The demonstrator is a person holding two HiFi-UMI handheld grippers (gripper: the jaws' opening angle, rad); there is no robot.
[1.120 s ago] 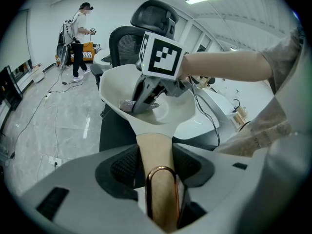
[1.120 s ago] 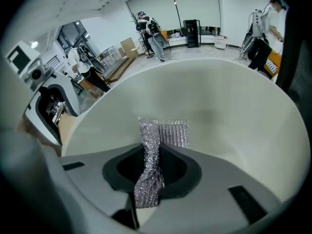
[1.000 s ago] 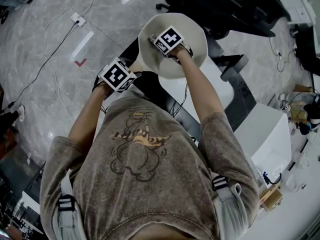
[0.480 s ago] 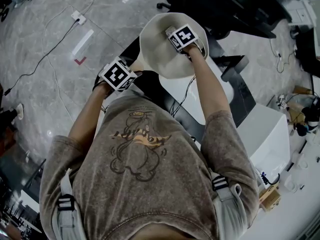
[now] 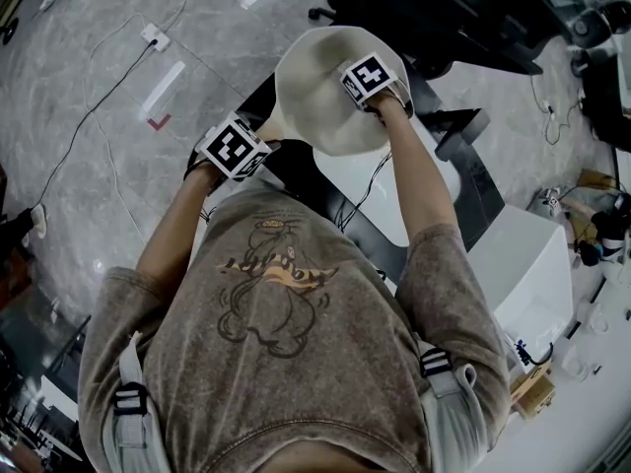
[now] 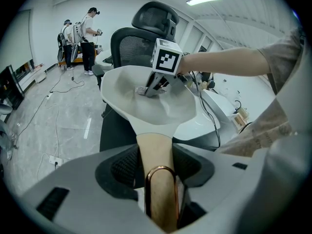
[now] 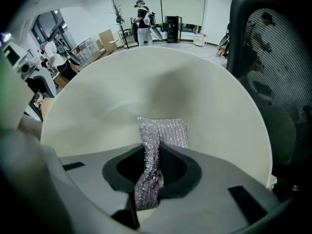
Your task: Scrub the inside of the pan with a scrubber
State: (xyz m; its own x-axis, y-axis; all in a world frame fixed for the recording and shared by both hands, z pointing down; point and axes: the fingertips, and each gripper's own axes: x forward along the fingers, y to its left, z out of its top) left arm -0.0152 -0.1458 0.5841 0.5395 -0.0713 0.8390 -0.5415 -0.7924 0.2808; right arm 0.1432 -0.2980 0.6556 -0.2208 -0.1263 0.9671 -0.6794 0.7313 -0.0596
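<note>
A cream-white pan (image 5: 315,97) (image 6: 146,106) (image 7: 146,91) is held up in the air by its tan handle (image 6: 158,169), which carries a copper hanging loop. My left gripper (image 5: 237,151) (image 6: 161,179) is shut on that handle. My right gripper (image 5: 375,82) (image 7: 151,179) points steeply down into the pan at its right side and is shut on a silvery mesh scrubber (image 7: 156,145) (image 6: 144,90). The scrubber's free end lies flat against the pan's inner wall.
A black mesh office chair (image 6: 141,33) (image 7: 278,72) stands just behind the pan. A white desk (image 5: 523,264) lies to the right, with cables on the grey floor (image 5: 99,116). Other people (image 6: 87,33) (image 7: 143,16) stand far off in the room.
My right gripper has slid with the scrubber from the middle of the pan to its right side. The left gripper and the pan have stayed in place.
</note>
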